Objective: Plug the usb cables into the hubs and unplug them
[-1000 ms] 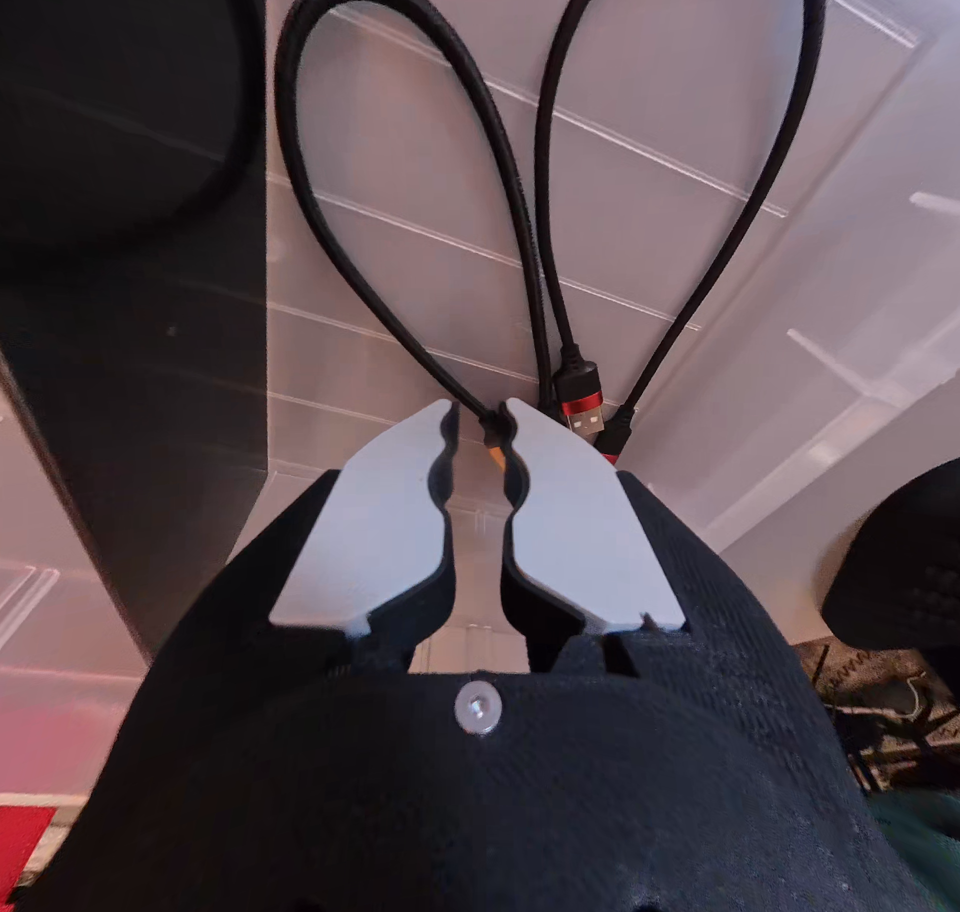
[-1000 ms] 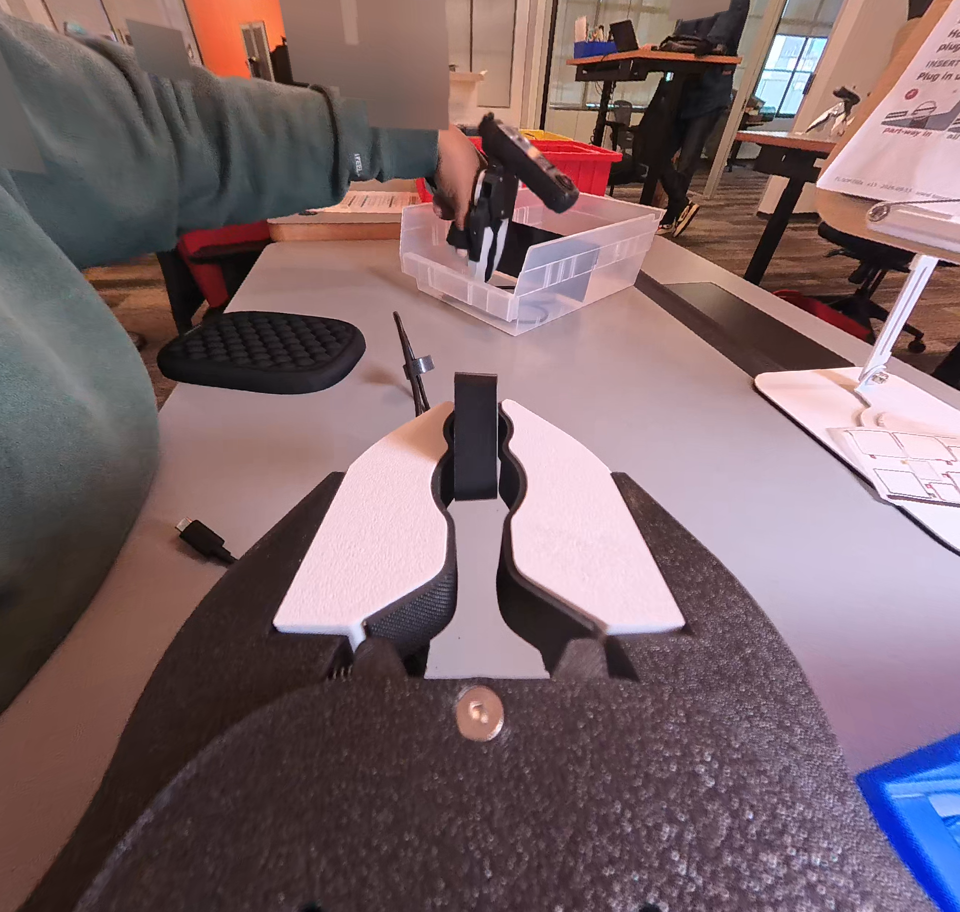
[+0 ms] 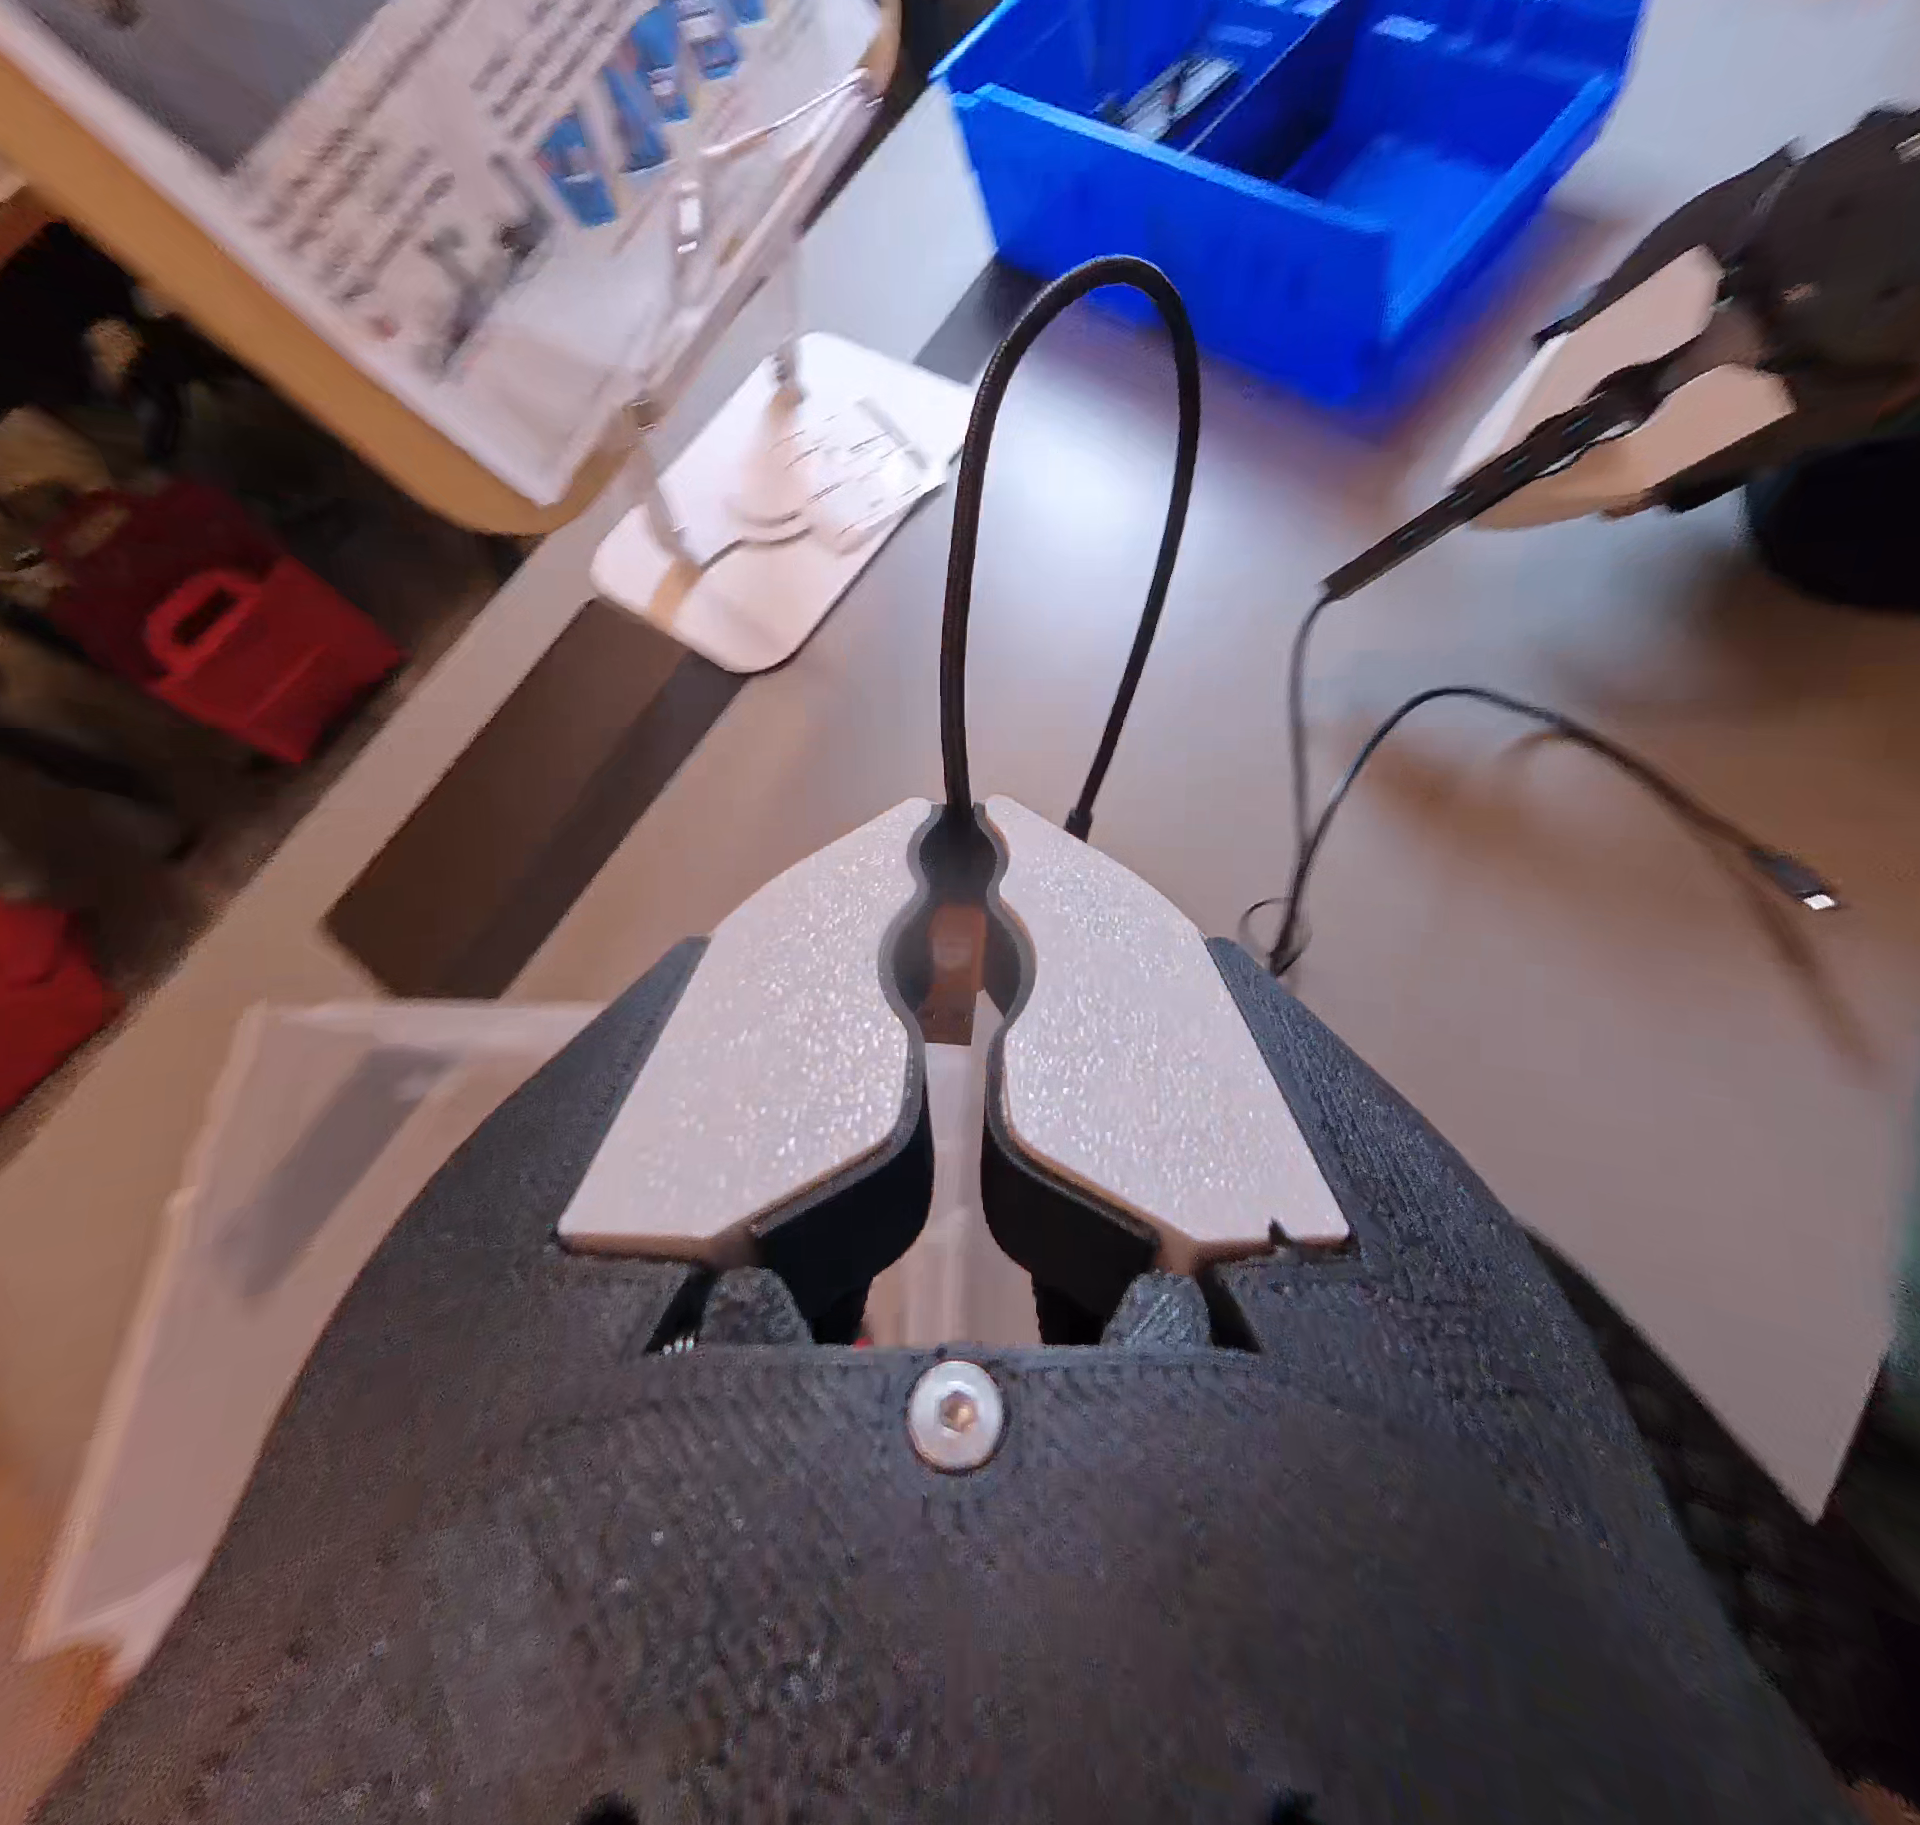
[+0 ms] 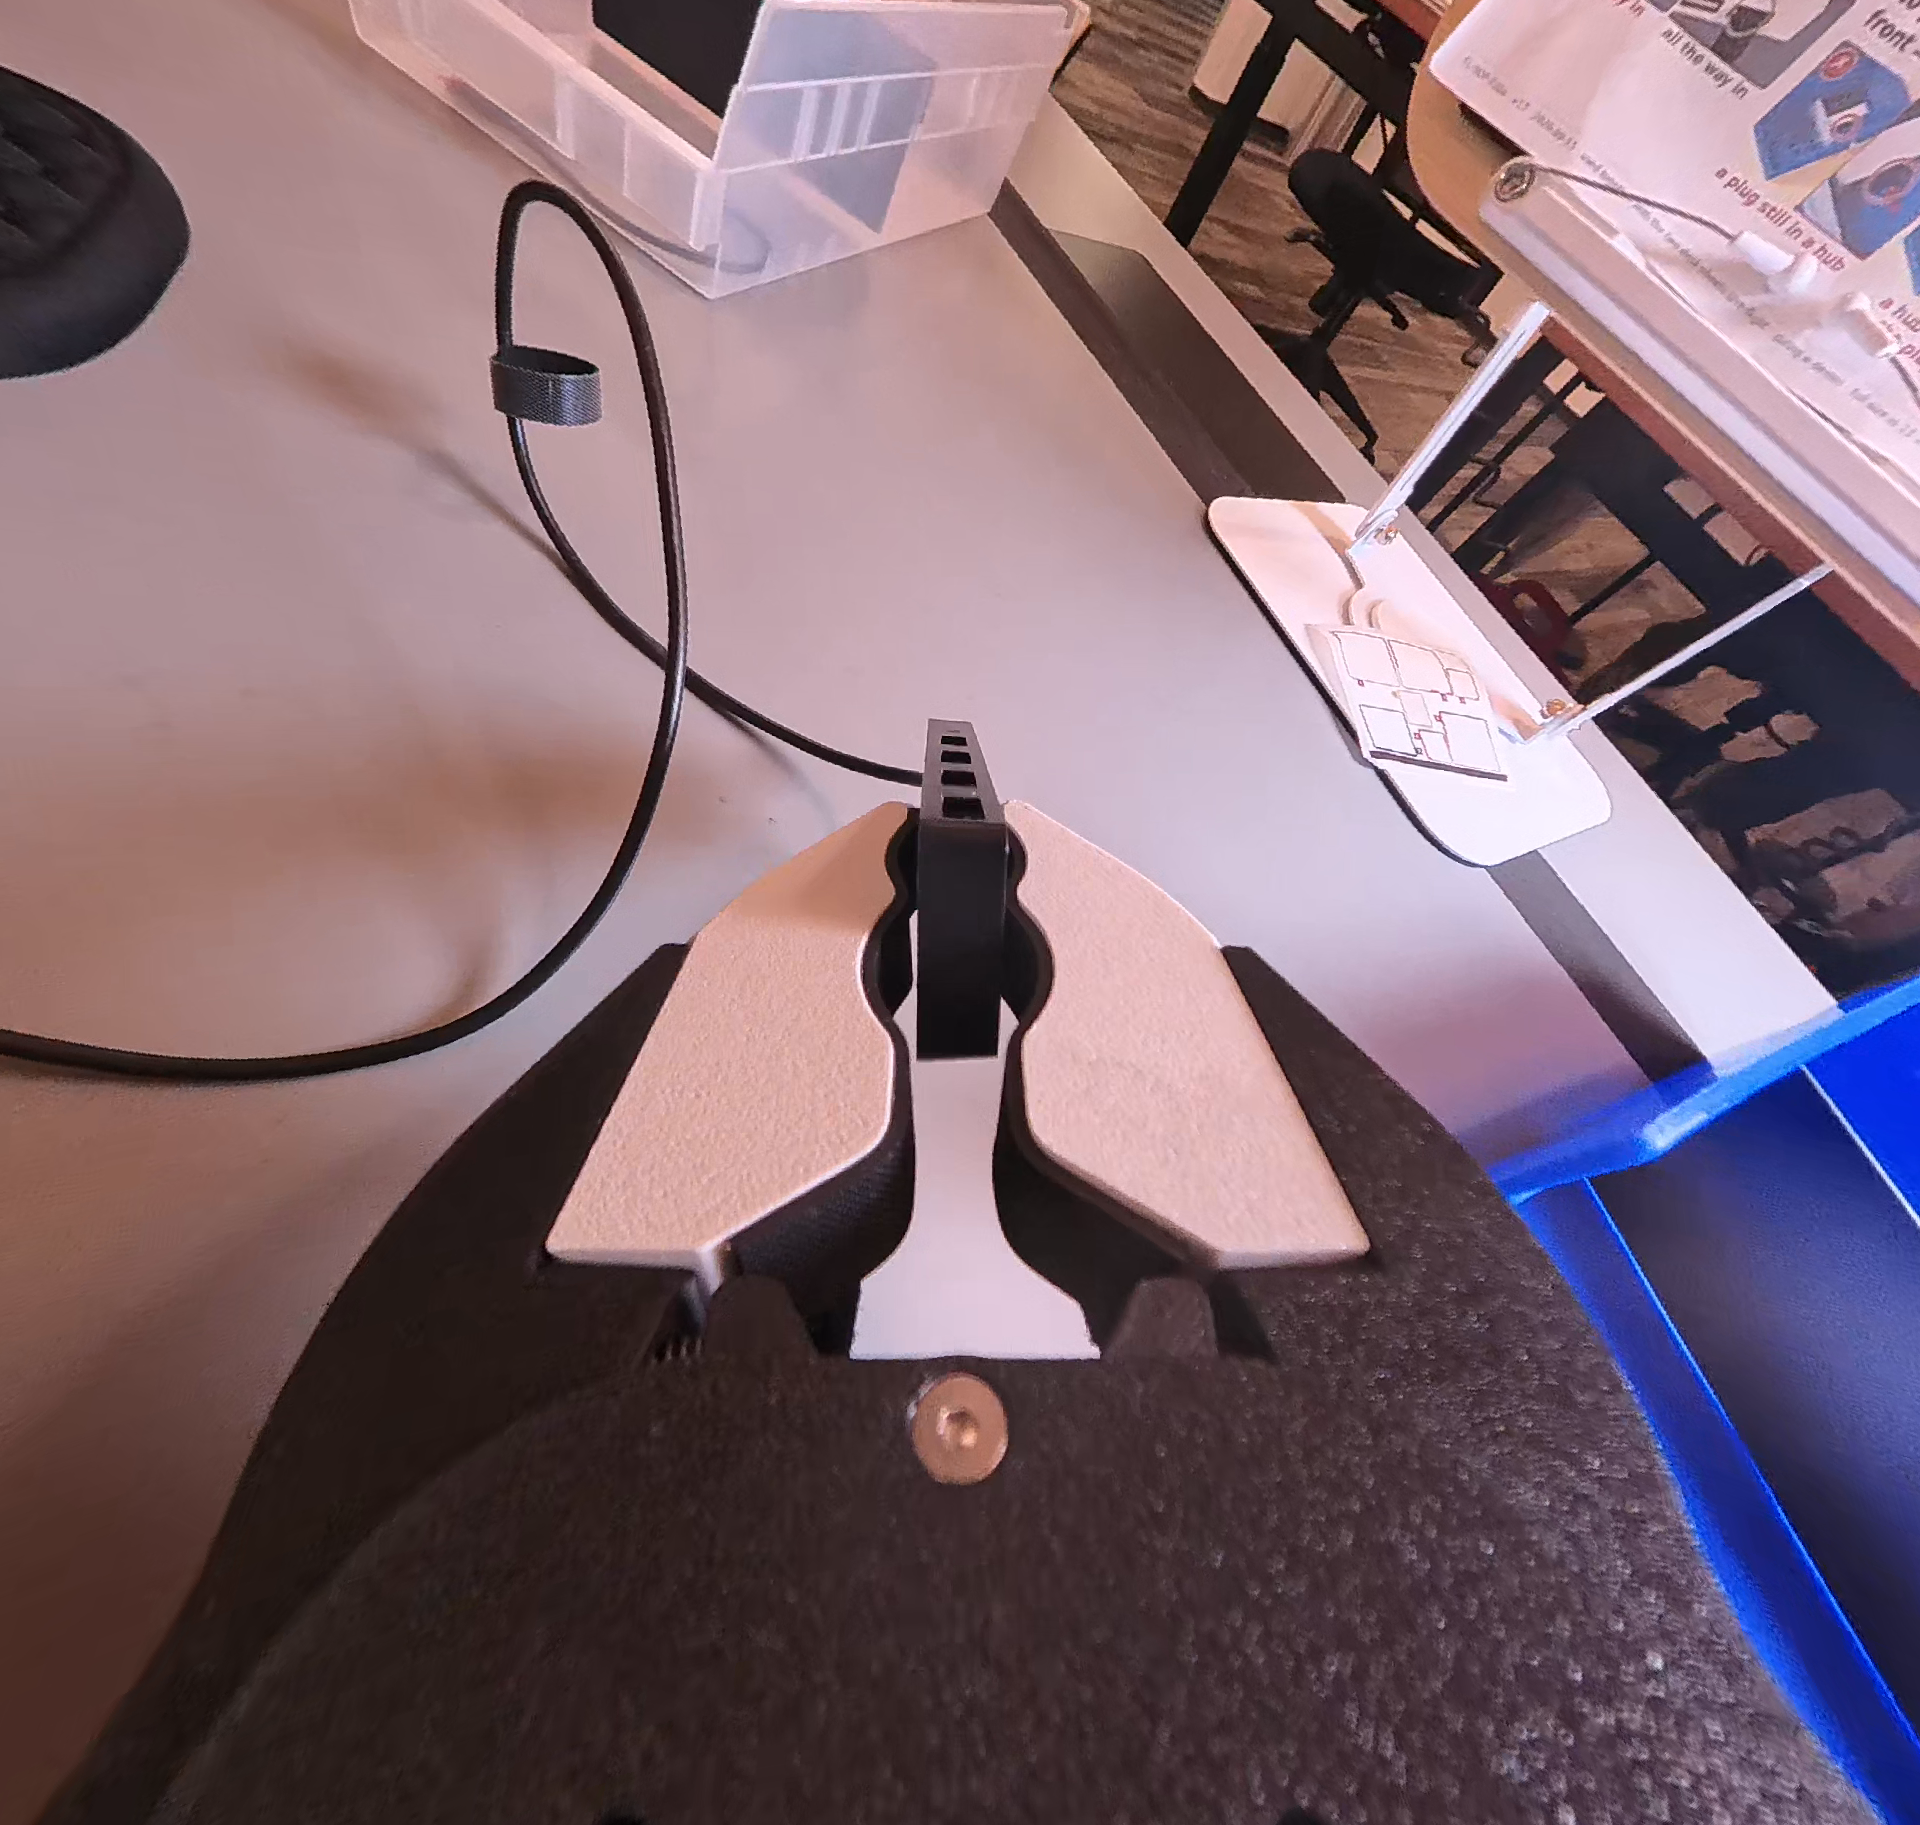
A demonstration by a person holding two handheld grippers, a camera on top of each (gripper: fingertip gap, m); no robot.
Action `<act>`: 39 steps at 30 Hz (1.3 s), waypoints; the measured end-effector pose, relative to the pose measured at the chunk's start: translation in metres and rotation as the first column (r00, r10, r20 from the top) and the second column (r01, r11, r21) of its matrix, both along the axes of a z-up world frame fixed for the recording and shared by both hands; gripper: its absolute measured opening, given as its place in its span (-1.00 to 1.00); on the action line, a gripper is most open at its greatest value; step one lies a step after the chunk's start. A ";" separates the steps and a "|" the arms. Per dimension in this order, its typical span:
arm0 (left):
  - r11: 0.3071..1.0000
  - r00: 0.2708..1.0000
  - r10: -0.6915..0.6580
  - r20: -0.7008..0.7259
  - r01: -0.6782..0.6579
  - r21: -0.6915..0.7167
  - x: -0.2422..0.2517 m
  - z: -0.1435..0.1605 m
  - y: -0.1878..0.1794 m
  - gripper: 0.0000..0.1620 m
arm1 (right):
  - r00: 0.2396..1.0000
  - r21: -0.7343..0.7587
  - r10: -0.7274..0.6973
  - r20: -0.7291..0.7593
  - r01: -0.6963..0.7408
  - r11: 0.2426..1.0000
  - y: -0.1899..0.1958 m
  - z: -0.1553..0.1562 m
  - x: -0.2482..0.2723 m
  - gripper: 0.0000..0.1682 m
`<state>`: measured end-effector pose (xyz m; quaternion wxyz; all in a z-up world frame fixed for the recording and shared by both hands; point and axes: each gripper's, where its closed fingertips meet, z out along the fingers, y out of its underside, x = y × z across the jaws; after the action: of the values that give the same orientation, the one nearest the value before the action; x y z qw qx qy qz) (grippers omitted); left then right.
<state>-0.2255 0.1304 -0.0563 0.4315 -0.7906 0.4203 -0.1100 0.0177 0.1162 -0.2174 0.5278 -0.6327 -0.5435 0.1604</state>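
We've got the left gripper jaws clamped on the cable, the right gripper jaws clamped on the hub, both above the surface near the blue bin. Nothing's plugged yet.

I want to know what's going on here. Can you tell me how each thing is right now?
left tongs: shut on the braided cable's plug
braided cable: lifted, arched in a loop, not plugged in
right tongs: shut on the hub
hub: held up, visible ports empty
hub's thin cable: slack on the table
blue bin: open top
clear bin: open top
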 end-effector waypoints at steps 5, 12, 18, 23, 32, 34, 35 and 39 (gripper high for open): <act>0.989 0.972 -0.062 0.226 0.090 -0.119 0.072 -0.062 -0.008 -0.95 | 1.000 0.022 -0.005 0.029 0.005 1.000 -0.001 -0.002 0.001 -0.86; 0.938 0.784 0.038 0.619 0.186 -0.293 0.125 -0.107 -0.016 -0.95 | 0.998 0.034 -0.021 0.066 0.019 0.999 0.001 -0.007 0.003 -0.86; 0.899 0.702 0.093 0.706 0.246 -0.362 0.147 -0.129 -0.039 -0.95 | 0.996 0.021 -0.037 0.087 0.035 0.999 0.005 -0.014 0.005 -0.86; 0.918 0.766 0.038 0.642 0.227 -0.326 0.144 -0.137 -0.048 -0.94 | 0.994 0.014 -0.045 0.101 0.043 0.999 0.007 -0.018 0.005 -0.86; 0.962 0.767 -0.162 0.620 0.263 -0.074 0.117 -0.070 -0.065 -0.92 | 0.992 -0.006 -0.057 0.109 0.058 0.998 0.011 -0.024 0.007 -0.86; 0.956 0.788 -0.218 0.576 0.291 -0.037 0.118 -0.068 -0.076 -0.93 | 0.992 -0.007 -0.060 0.111 0.061 0.998 0.011 -0.025 0.007 -0.86; 0.950 0.805 -0.240 0.542 0.309 -0.037 0.120 -0.074 -0.083 -0.93 | 0.992 -0.008 -0.061 0.112 0.062 0.998 0.011 -0.026 0.007 -0.86; 0.932 0.924 -0.288 0.251 0.330 -0.146 0.126 -0.140 -0.106 -0.82 | 0.992 -0.009 -0.063 0.113 0.064 0.998 0.012 -0.027 0.007 -0.86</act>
<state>-0.0994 0.0241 -0.1961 0.3779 -0.7331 0.4765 -0.3044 0.0248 0.1280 -0.2442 0.4969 -0.6611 -0.5511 0.1109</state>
